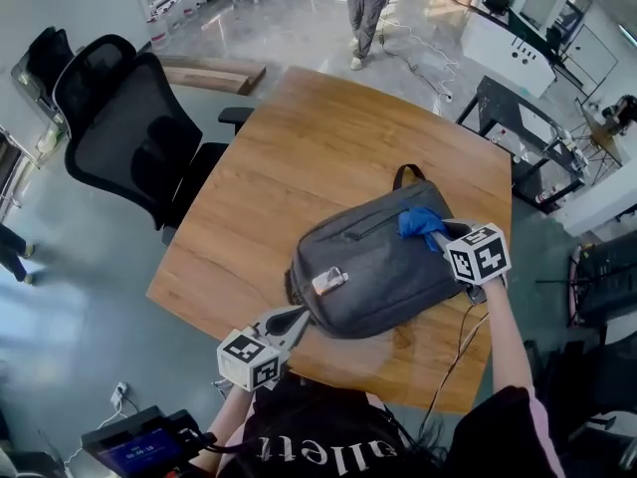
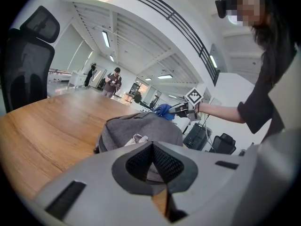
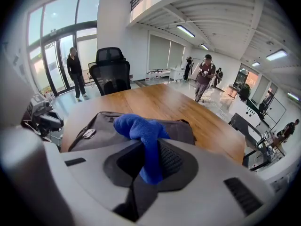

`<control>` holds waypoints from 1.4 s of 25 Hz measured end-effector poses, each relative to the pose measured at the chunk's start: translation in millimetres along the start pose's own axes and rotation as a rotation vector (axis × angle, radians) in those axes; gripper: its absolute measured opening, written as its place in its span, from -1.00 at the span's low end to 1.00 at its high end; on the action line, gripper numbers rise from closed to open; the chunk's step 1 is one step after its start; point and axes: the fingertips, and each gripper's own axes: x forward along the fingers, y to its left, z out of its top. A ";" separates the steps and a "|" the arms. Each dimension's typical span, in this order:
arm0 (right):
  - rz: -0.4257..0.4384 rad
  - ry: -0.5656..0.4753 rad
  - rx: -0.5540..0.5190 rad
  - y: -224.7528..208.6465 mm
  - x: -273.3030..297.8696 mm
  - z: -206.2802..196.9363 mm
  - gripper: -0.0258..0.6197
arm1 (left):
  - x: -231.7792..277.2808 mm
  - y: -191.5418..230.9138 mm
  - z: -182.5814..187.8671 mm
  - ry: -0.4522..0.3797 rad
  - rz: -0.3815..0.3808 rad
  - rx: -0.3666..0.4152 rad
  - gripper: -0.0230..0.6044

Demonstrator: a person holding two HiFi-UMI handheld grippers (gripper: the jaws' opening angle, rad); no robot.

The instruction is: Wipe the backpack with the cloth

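Observation:
A grey backpack point(image 1: 373, 267) lies flat on the wooden table point(image 1: 318, 147), near its front right part. My right gripper point(image 1: 438, 237) is shut on a blue cloth point(image 1: 420, 223), which rests on the bag's upper right corner. In the right gripper view the cloth point(image 3: 138, 128) bunches out past the right gripper point(image 3: 149, 145) over the backpack point(image 3: 101, 126). My left gripper point(image 1: 296, 319) sits at the bag's near left corner. In its own view the left gripper point(image 2: 151, 146) has its pads together, with the backpack point(image 2: 141, 126) just beyond; whether they touch it I cannot tell.
A black office chair point(image 1: 134, 137) stands left of the table, with a wooden bench point(image 1: 214, 76) behind it. A person point(image 1: 366, 8) stands far off on the floor. A thin cable point(image 1: 460, 352) trails over the table's near right edge.

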 end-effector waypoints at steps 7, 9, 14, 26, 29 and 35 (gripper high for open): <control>-0.011 0.005 0.052 28.9 -42.3 -52.1 -0.71 | 7.3 -20.8 1.1 0.018 -0.054 0.019 -0.93; -0.012 0.003 0.080 39.0 -51.2 -67.3 -0.71 | 9.5 -26.5 0.8 0.026 -0.069 0.024 -0.93; 0.002 0.020 0.178 63.0 -68.5 -115.8 -0.71 | 15.1 -37.7 -0.5 0.045 -0.092 0.034 -0.93; -0.030 -0.016 0.266 59.4 -83.7 -136.9 -0.71 | 15.9 -32.7 -5.0 0.054 -0.072 0.035 -0.93; -0.063 -0.093 0.226 25.4 -88.4 -95.6 -0.71 | 15.6 -28.6 -6.5 0.056 -0.064 0.032 -0.93; -0.124 -0.102 0.099 -48.4 -59.4 -16.5 -0.71 | 11.6 -25.4 -5.8 0.060 -0.056 0.021 -0.93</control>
